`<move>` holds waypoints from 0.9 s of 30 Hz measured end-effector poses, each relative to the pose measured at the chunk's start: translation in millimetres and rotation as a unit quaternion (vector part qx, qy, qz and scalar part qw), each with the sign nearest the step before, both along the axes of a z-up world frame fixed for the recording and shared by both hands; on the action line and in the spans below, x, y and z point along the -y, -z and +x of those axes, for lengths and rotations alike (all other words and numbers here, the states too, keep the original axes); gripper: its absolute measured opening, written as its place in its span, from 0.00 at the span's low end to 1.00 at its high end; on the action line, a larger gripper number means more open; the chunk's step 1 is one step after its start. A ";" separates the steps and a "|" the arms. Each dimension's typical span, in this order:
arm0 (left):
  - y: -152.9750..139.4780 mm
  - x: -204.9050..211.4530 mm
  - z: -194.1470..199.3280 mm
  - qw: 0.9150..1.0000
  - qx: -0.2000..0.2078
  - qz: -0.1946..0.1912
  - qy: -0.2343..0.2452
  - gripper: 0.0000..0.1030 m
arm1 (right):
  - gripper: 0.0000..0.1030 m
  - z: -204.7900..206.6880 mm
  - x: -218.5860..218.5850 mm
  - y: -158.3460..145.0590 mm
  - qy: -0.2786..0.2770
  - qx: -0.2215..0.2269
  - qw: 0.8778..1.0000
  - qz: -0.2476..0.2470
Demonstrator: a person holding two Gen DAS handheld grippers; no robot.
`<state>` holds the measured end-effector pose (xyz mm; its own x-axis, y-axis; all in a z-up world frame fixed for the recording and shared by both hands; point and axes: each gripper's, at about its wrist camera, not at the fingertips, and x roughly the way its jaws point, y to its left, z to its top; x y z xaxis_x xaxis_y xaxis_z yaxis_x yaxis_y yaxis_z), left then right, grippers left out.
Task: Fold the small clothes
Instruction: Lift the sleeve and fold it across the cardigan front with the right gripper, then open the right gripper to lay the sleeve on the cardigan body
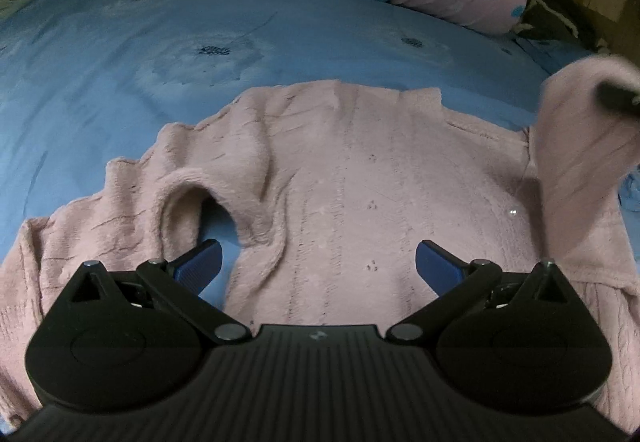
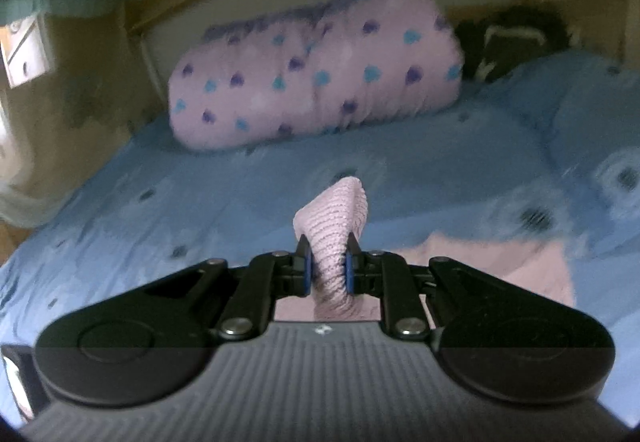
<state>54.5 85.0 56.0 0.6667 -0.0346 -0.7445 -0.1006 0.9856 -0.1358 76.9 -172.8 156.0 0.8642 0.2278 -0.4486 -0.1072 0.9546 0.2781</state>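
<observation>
Now holding one sleeve (image 1: 576, 146) of the pink sweater (image 1: 360, 194) up off the bed (image 1: 120, 54), pinched at its ribbed cuff (image 2: 340, 218) in the right claw (image 2: 329, 268), whose blue pads sit pressed tight on the knit from both sides. Seen from the left wrist as a pink column rising at the right edge of the garment, with a dark blurred part of the right claw at its top. Lying flat and spread on the blue bedsheet otherwise, body running away from the left claw (image 1: 318, 270) toward the far hem, other sleeve (image 1: 100, 226) stretched out to the left side and bent, with a small gap of blue sheet showing between it and the body. Hanging wide open and empty just above the near part of the body, the left claw, one pad over that gap, the other over the pink knit. Probably calling next for carrying the lifted sleeve leftward, across the long axis of the body, to lay it over the chest; nearer for that the right side, already gripping. Nothing standing in the path on the sweater itself. Well apart at the head of the bed, a rolled pink blanket with hearts (image 2: 312, 70), and beside it a dark furry thing (image 2: 516, 38), too blurred to name.
</observation>
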 end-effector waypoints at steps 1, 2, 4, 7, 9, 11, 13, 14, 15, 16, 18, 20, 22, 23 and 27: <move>-0.2 -1.2 -0.9 1.000 0.000 0.002 -0.001 1.00 | 0.18 3.5 -5.2 8.0 -0.005 -0.010 1.000 0.004; -0.3 -3.0 -2.1 1.000 0.001 0.005 -0.002 1.00 | 0.18 6.6 -11.6 17.8 -0.011 -0.022 1.000 0.009; -0.6 -8.3 -2.8 1.000 0.001 0.008 -0.009 1.00 | 0.18 11.9 -24.6 37.4 -0.023 -0.043 0.999 0.013; -0.1 -18.0 -3.1 1.000 -0.002 0.001 -0.020 1.00 | 0.18 22.5 -43.4 60.4 -0.042 -0.067 0.997 0.018; -0.2 -22.8 -2.7 1.000 -0.003 -0.006 -0.025 1.00 | 0.20 26.1 -49.0 71.7 -0.054 -0.082 0.995 0.027; -1.2 -25.6 -3.0 1.000 -0.001 -0.011 -0.028 1.00 | 0.22 28.9 -51.2 78.2 -0.054 -0.097 0.993 0.037; -2.9 -26.5 -3.5 0.999 0.002 -0.015 -0.028 1.00 | 0.28 30.1 -49.3 79.6 -0.055 -0.108 0.992 0.046; -3.7 -26.2 -4.0 0.999 0.004 -0.016 -0.027 1.00 | 0.32 28.9 -47.3 78.8 -0.059 -0.109 0.991 0.051; -4.8 -25.2 -4.6 0.999 0.008 -0.018 -0.025 1.00 | 0.34 26.7 -45.4 77.3 -0.063 -0.108 0.991 0.053; -5.6 -23.9 -5.2 1.000 0.011 -0.018 -0.023 1.00 | 0.42 23.5 -42.7 74.0 -0.066 -0.102 0.991 0.051; -7.5 -19.6 -7.3 1.000 0.019 -0.020 -0.015 1.00 | 0.53 15.4 -37.4 67.3 -0.069 -0.085 0.993 0.036; -9.3 -14.8 -8.5 0.999 0.027 -0.021 -0.006 1.00 | 0.54 4.8 -28.3 61.0 -0.067 -0.068 0.995 0.016; -9.9 -7.9 -9.0 0.999 0.034 -0.017 0.004 1.00 | 0.54 -8.7 -15.6 57.7 -0.061 -0.063 0.996 -0.002; -9.4 -3.5 -8.4 0.999 0.037 -0.012 0.008 1.00 | 0.54 -15.4 -9.0 58.1 -0.053 -0.065 0.996 -0.010; -4.0 14.2 2.4 0.999 0.051 0.013 0.016 1.00 | 0.54 -40.3 16.2 65.9 -0.018 -0.087 0.995 -0.044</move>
<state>56.9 70.7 60.1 0.7373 -0.0396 -0.6744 -0.0553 0.9914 -0.1187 36.6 -189.0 90.1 0.7639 0.2101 -0.6102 -0.0993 0.9725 0.2104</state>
